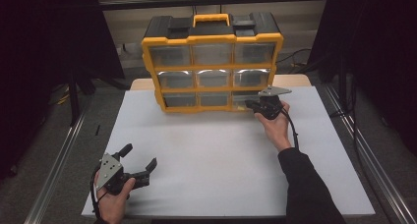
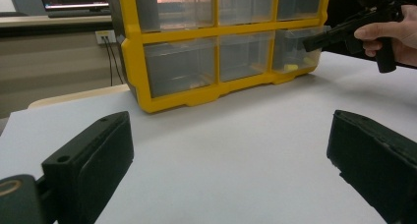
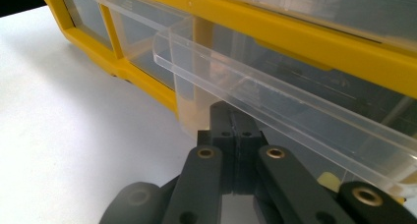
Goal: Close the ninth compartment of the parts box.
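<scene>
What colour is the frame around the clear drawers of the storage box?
Yellow. The frame shows best in the high view, with a black top behind it.

Dim surroundings, evenly lit white table, soft grainy frames.

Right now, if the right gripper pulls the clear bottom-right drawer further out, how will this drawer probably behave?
The clear drawer looks like thin plastic, so it probably slides easily and feels light. The right gripper is shut on its front lip, which may flex. Pulled fully out of the yellow organizer, it would likely tip down.
</scene>
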`<control>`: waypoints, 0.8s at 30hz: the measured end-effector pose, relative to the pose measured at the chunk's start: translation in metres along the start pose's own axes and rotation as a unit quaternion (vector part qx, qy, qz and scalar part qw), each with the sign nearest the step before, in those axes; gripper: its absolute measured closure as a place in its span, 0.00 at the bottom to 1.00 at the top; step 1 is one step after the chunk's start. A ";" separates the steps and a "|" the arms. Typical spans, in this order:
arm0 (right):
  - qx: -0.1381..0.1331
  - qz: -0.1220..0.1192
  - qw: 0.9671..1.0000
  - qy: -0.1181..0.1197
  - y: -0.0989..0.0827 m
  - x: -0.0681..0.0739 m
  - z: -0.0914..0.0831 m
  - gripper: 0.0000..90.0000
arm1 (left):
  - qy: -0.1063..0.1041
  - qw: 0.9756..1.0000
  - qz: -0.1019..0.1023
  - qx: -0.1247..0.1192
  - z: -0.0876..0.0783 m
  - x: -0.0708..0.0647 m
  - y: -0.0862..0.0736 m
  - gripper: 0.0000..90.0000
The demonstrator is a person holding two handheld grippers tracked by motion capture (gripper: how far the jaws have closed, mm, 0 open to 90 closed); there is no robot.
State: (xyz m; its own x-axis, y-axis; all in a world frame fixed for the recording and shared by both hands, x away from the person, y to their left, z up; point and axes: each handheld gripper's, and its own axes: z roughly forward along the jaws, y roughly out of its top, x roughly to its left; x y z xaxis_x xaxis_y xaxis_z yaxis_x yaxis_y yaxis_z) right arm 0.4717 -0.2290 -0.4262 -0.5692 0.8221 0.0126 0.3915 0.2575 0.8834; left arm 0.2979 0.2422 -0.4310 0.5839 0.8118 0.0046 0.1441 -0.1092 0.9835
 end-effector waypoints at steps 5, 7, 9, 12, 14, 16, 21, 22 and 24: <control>-0.002 0.001 1.000 -0.002 0.000 -0.001 0.002 1.00 | 0.000 1.000 0.000 0.000 0.000 0.000 0.000 0.04; -0.002 0.003 1.000 -0.002 0.000 -0.001 0.002 1.00 | 0.000 1.000 0.000 0.000 0.000 0.000 0.000 0.04; -0.002 0.003 1.000 -0.001 0.000 -0.001 0.003 1.00 | -0.001 1.000 0.000 0.000 0.000 0.000 0.000 0.04; -0.002 0.003 1.000 -0.002 0.000 -0.001 0.004 1.00 | 0.000 1.000 -0.001 0.000 0.000 0.000 0.000 0.04; -0.002 0.004 1.000 -0.002 0.000 -0.001 0.005 1.00 | 0.000 1.000 -0.001 0.000 0.000 0.000 0.000 0.04; -0.003 0.004 1.000 -0.003 0.000 -0.001 0.005 1.00 | -0.001 1.000 -0.001 0.000 0.000 0.000 0.000 0.04; -0.004 0.004 1.000 -0.005 0.001 -0.002 0.006 1.00 | -0.001 1.000 -0.002 0.000 0.000 0.000 0.000 0.04; -0.004 0.005 1.000 -0.005 0.001 -0.002 0.006 1.00 | -0.002 1.000 -0.002 0.000 0.000 0.000 0.000 0.04; -0.004 0.005 1.000 -0.007 0.001 -0.002 0.007 1.00 | -0.001 1.000 -0.002 0.000 0.000 0.000 0.000 0.04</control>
State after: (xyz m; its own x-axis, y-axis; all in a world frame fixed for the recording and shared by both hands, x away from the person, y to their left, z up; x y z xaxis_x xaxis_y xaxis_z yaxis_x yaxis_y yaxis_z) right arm 0.4783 -0.2270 -0.4288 -0.5562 0.8309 0.0146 0.3909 0.2461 0.8869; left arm 0.2979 0.2417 -0.4313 0.5856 0.8106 0.0004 0.1461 -0.1060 0.9836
